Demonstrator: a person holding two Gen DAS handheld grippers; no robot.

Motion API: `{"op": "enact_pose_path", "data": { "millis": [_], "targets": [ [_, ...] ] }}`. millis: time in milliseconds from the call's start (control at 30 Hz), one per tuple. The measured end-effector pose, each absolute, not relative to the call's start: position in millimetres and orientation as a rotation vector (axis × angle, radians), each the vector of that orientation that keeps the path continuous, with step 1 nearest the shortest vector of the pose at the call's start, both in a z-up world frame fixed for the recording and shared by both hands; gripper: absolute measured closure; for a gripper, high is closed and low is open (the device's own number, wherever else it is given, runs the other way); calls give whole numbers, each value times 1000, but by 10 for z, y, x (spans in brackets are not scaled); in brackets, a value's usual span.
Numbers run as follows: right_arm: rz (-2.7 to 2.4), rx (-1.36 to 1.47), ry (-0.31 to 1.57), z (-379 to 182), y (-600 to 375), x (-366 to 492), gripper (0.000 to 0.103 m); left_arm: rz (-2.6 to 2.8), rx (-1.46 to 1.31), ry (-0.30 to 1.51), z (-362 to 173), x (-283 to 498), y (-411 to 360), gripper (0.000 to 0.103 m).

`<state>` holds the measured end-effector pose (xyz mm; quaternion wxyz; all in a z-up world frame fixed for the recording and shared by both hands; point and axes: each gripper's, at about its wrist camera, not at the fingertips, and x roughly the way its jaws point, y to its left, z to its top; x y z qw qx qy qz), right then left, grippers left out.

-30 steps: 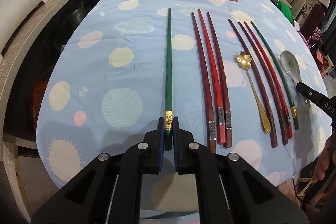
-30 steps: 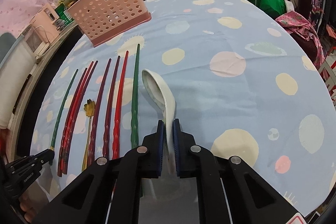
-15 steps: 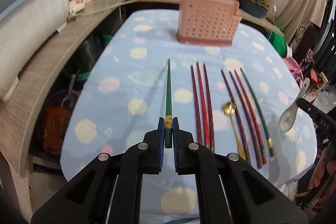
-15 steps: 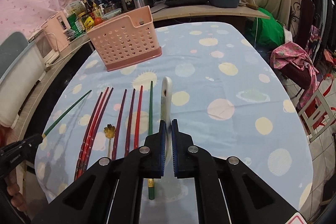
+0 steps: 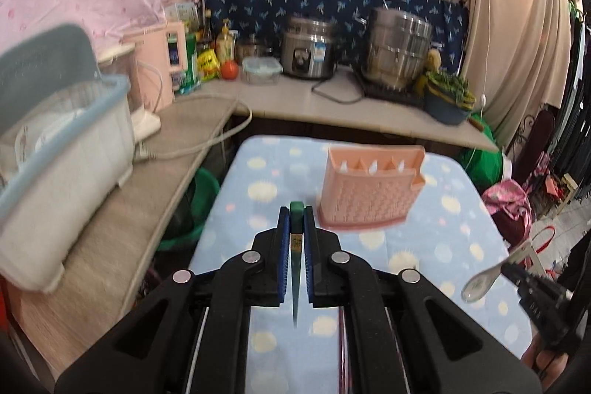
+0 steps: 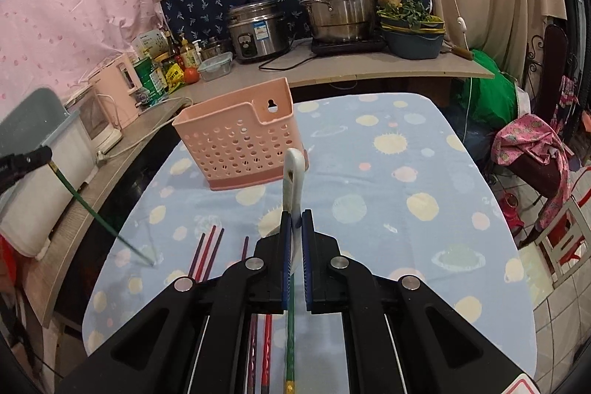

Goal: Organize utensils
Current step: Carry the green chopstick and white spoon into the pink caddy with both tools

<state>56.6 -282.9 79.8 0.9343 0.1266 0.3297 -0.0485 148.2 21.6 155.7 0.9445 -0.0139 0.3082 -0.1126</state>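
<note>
In the left wrist view my left gripper [image 5: 296,213] is shut on a green chopstick [image 5: 295,268], held above the table with its thin end hanging down and back. The pink perforated utensil basket [image 5: 369,189] stands upright just beyond it. At the right edge my right gripper [image 5: 517,277] carries the white ceramic spoon [image 5: 480,285]. In the right wrist view my right gripper [image 6: 295,217] is shut on the white spoon [image 6: 293,168], whose handle points toward the basket [image 6: 240,143]. My left gripper [image 6: 27,160] shows far left with its chopstick [image 6: 92,213] slanting down.
Several red chopsticks [image 6: 207,252] and a second green chopstick [image 6: 290,338] lie on the blue spotted tablecloth [image 6: 406,172]. A counter behind holds a rice cooker [image 6: 255,30], a steel steamer pot [image 6: 338,2] and bottles. A white dish rack [image 5: 62,150] stands on the left.
Both grippers have risen well above the table. The green chopstick came off the cloth and now hangs from the left gripper; the spoon rose with the right gripper, and the basket sits lower in view.
</note>
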Motion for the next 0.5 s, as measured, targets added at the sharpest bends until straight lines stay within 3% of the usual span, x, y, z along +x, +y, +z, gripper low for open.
{"op": "enact_pose_path", "data": {
  "millis": [500],
  "targets": [
    [-62, 278, 592, 1204, -2987, 1861, 98, -253, -39, 407, 2720, 2338, -380, 96]
  ]
}}
